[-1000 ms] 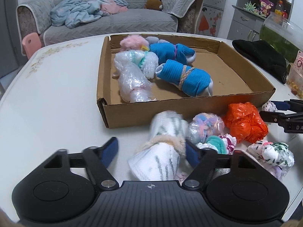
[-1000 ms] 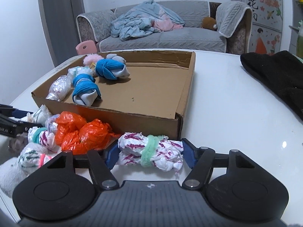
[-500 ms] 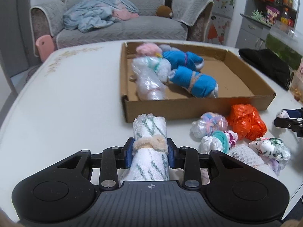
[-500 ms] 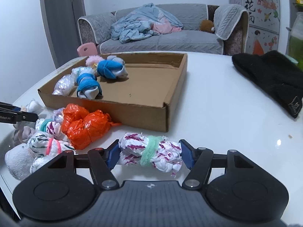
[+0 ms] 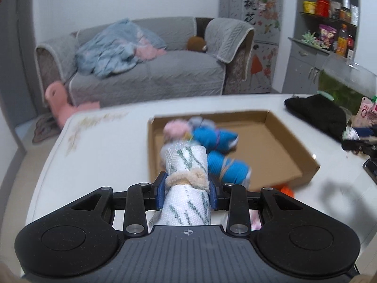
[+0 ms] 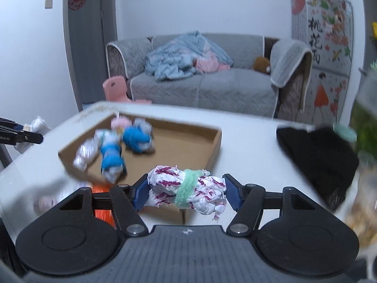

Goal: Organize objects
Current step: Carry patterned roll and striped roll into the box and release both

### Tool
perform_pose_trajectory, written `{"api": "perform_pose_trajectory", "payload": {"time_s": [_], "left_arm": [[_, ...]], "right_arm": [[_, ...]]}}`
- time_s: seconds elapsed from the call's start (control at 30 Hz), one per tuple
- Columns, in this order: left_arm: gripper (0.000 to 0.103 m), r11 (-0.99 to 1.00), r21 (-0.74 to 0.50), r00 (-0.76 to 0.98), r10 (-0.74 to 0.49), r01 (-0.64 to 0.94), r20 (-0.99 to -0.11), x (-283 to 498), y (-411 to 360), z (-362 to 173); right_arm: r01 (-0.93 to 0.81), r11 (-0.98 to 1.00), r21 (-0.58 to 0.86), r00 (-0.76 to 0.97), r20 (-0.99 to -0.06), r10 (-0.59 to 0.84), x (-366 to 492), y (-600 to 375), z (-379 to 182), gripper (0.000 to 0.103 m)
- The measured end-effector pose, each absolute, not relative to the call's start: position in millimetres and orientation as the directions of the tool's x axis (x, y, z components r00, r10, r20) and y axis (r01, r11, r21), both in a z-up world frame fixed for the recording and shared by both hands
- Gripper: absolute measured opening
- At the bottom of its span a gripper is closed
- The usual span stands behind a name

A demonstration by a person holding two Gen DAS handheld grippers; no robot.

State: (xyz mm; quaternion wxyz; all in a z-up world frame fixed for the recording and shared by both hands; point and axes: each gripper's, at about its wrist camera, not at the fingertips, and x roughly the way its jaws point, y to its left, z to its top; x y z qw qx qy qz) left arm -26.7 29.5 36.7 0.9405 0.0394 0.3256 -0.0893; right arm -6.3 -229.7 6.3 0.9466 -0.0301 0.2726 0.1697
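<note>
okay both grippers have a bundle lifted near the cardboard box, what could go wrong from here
1. The right gripper pinches the purple-print bundle only by its loose ends, so it might sag out or slip.
2. The left gripper holds the tall green-print roll at its tie; it could bump the blue bundles inside the cardboard box.

A lived-in home living room. A grey sofa [image 5: 150,70] heaped with a rumpled blanket [image 5: 117,47] faces the white table [image 5: 99,141]. Pantry shelves [image 5: 329,23] line the wall.
</note>
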Motion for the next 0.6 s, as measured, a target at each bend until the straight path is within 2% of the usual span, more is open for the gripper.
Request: {"api": "perform_pose_trajectory", "payload": {"time_s": [0.2, 0.37, 0.6], "left_arm": [[0.041, 0.957, 0.032, 0.762, -0.208, 0.288, -0.613, 34, -22, 56], [0.041, 0.939, 0.02, 0.732, -0.254, 0.342, -0.632, 90, -54, 56], [0.041, 0.927, 0.038, 0.681, -0.245, 0.373, -0.69, 150, -86, 21]], "right_arm": [[-0.388, 0.922, 0.013, 0.798, -0.496, 0.343, 37, -210, 28, 0.061], [-0.434, 0.901, 0.014, 0.772, -0.51, 0.38, 80, -192, 25, 0.062], [-0.453, 0.892, 0.0, 0.719, -0.592, 0.365, 131, -177, -6, 0.062]]}}
